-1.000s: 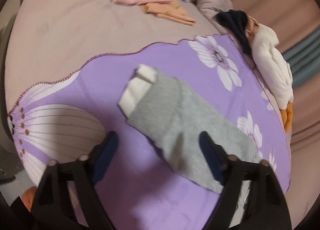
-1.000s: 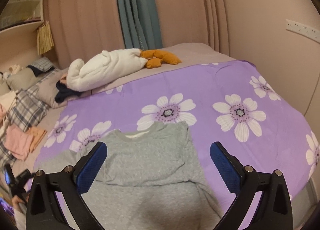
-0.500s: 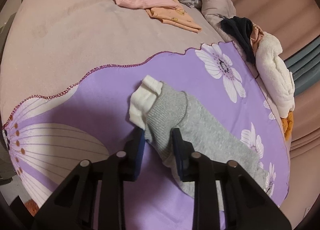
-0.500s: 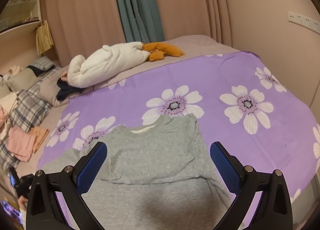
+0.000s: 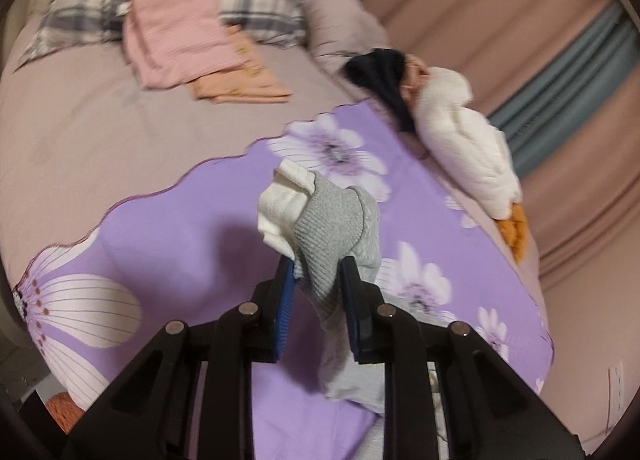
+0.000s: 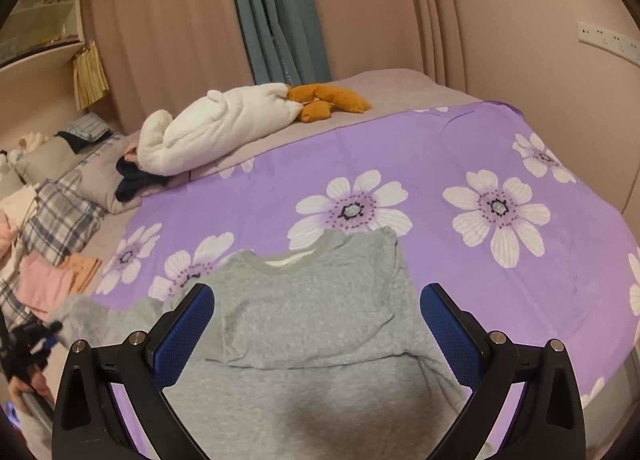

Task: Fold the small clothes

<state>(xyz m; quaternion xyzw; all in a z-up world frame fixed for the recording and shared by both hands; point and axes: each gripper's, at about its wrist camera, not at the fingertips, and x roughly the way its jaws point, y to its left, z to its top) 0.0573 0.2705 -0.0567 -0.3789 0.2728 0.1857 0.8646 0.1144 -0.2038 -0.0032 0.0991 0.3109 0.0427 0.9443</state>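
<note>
We have the left gripper [image 5: 317, 280] clamped on the ribbed cuff [image 5: 332, 227] of the grey sweatshirt [image 6: 320, 324], with the white inner cuff [image 5: 280, 207] poking out past the pads and the sleeve lifted clear of the purple flowered sheet [image 5: 192, 227]. The body of the sweatshirt lies flat on that sheet in front of our right gripper [image 6: 318, 336], whose jaws stand wide apart and hold nothing; one side of the garment looks already folded over, judging from the crease across the chest. Our guess is that we are about to carry this sleeve across the body. The chief risk is the grip itself: we pinch only the edge of the cuff, and thick rib knit can slide out between the pads if we pull too fast. A second risk is drag, since a sideways pull on the sleeve could tug the whole body and spoil the fold already laid, because the right gripper is not pressing the cloth down. The loose sheet may also bunch under the garment. The folded pink clothes [image 5: 176, 31] and the white plush toy [image 6: 216, 127] sit well apart, so they pose no trouble.
</note>
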